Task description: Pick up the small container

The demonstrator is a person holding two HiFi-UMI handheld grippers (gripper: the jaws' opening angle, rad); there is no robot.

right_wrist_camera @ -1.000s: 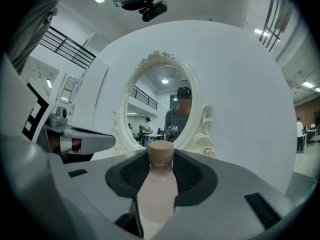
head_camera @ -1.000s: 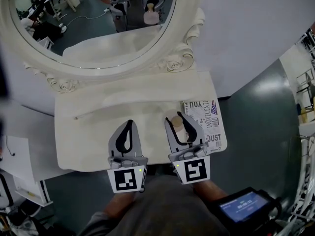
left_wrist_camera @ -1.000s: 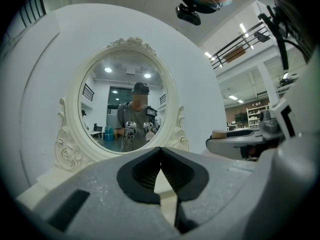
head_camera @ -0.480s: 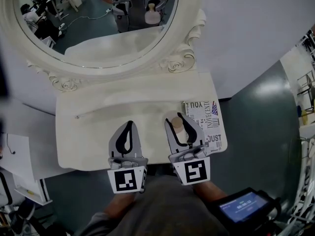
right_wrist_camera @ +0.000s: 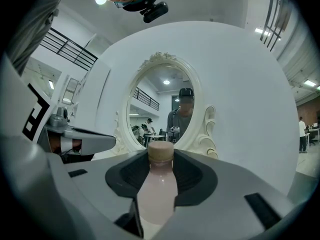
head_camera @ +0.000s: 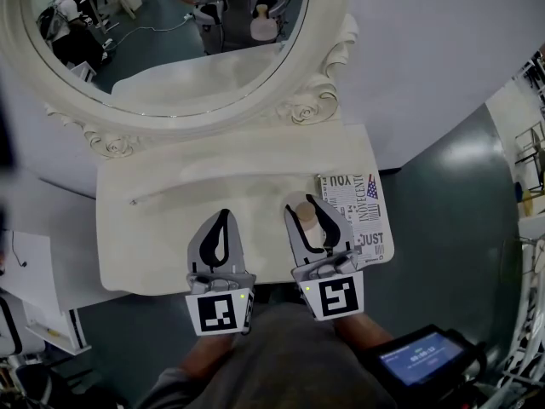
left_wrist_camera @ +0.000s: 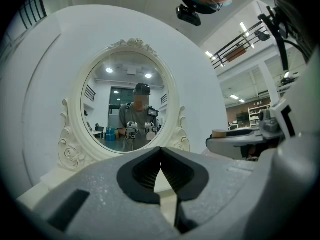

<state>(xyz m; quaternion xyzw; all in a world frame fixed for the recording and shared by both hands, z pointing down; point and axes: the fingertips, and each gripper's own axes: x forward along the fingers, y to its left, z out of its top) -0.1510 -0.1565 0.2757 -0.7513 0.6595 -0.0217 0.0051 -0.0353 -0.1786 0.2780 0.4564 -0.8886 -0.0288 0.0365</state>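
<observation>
Ahead of both tools stood the oval mirror (head_camera: 170, 49) in its carved white frame. Under the tools lay the pale table (head_camera: 145, 237) that carries it. Just to the outer side of our right gripper (head_camera: 303, 207) a printed sheet (head_camera: 368, 201) lay flat on the table's corner.

Our left gripper (head_camera: 224, 215) pointed level beside the right one, with its jaws brought together on nothing. The right gripper also pointed level, its jaws set at a middling width and pressed on the small container (right_wrist_camera: 159, 189). This is a pinkish bottle with a tan cap, and it stood upright between the pads with its cap just above them.

We judged the grasp made and the lift the step in hand. We could not tell whether the bottle's base had left the table. The next move called for a straight rise, keeping the squeeze even and the bottle plumb so that it would not slip or tip. It also needed to stay clear of the mirror frame ahead.
</observation>
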